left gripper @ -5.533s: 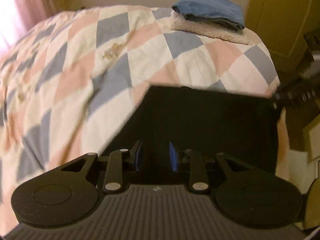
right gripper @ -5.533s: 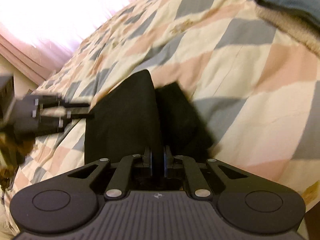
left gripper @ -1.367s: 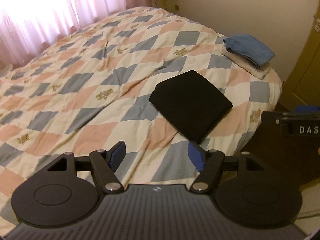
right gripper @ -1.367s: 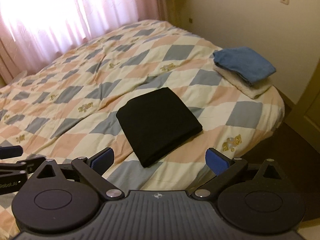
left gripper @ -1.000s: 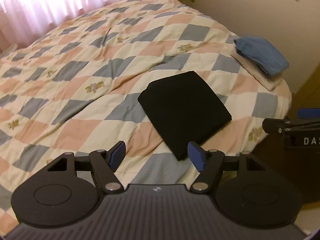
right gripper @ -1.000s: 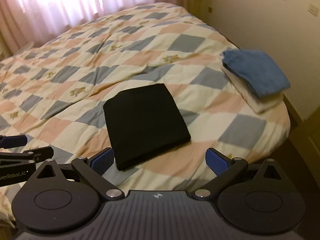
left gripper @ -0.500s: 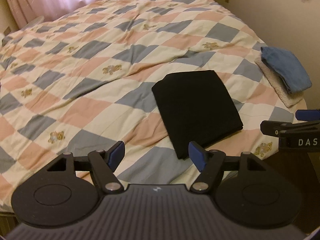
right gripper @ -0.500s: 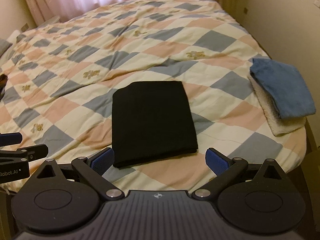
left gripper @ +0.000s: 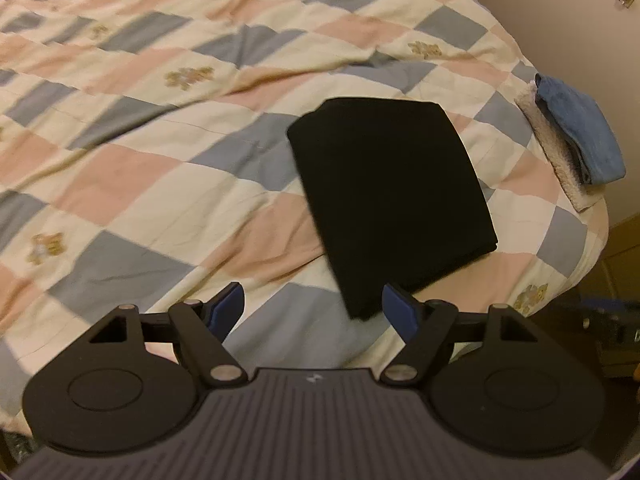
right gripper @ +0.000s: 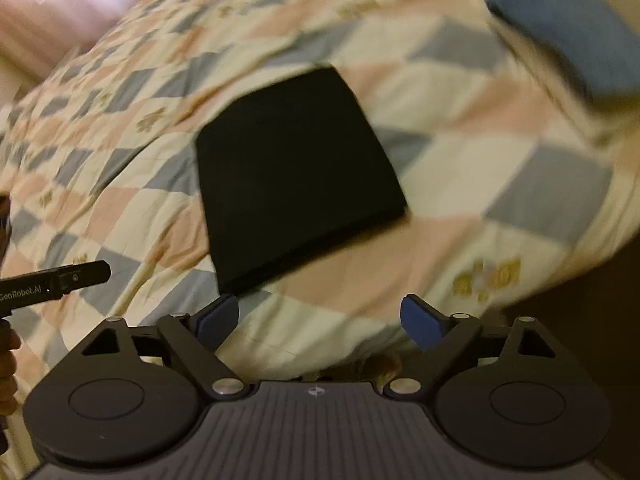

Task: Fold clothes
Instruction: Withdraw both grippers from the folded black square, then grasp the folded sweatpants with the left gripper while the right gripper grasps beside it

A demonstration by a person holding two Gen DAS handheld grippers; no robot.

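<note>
Checked quilt (left gripper: 168,168) covers the bed. Left wrist view: folded black garment (left gripper: 388,196) lies flat near the bed's right edge, blue towel (left gripper: 580,136) on a white one (left gripper: 560,164) at the far right corner, well apart. Left gripper (left gripper: 314,312) hovers w/ fingers apart, empty. Right wrist view, blurred: black garment (right gripper: 296,168) near the bed's near edge; right gripper (right gripper: 320,316) fingers wide apart, holding nothing; left gripper's tip (right gripper: 80,274) pokes in at left.
</note>
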